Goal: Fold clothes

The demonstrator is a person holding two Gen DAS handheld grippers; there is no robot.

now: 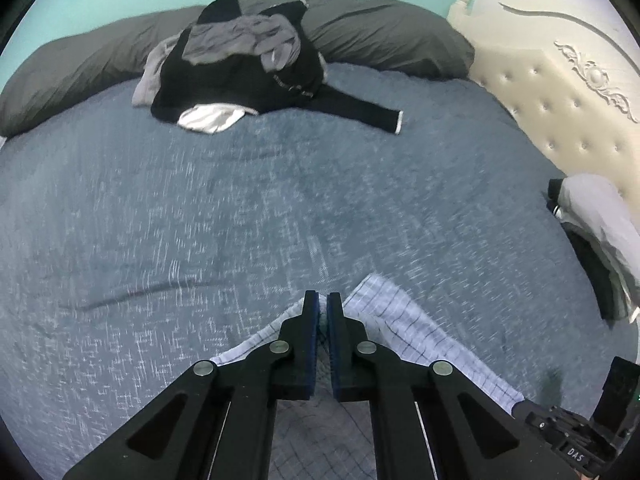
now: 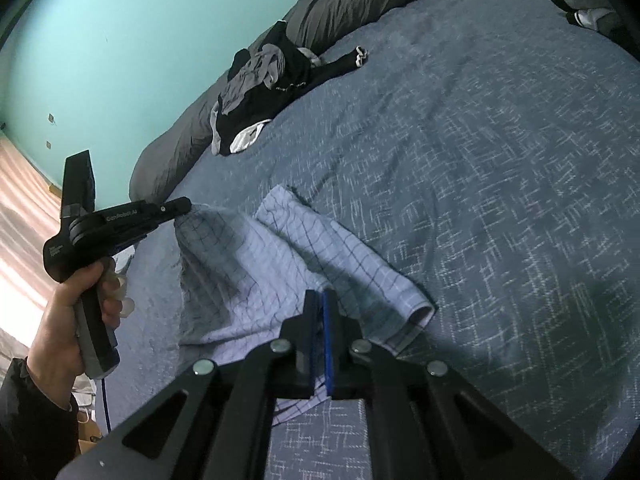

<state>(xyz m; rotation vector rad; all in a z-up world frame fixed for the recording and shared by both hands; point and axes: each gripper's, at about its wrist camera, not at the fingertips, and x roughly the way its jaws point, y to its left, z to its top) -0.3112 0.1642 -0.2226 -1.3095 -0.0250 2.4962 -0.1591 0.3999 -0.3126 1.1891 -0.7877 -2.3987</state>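
A checked white cloth is pinched at one edge by the left gripper, held in a person's hand at the left of the right-wrist view. The jaws are pressed together on the fabric (blue pads nearly touching). The cloth hangs part-lifted, its far end lying on the blue bedspread. Further right, its near edge is clamped in the closed right gripper. A dark clothes pile lies well apart by the grey pillows.
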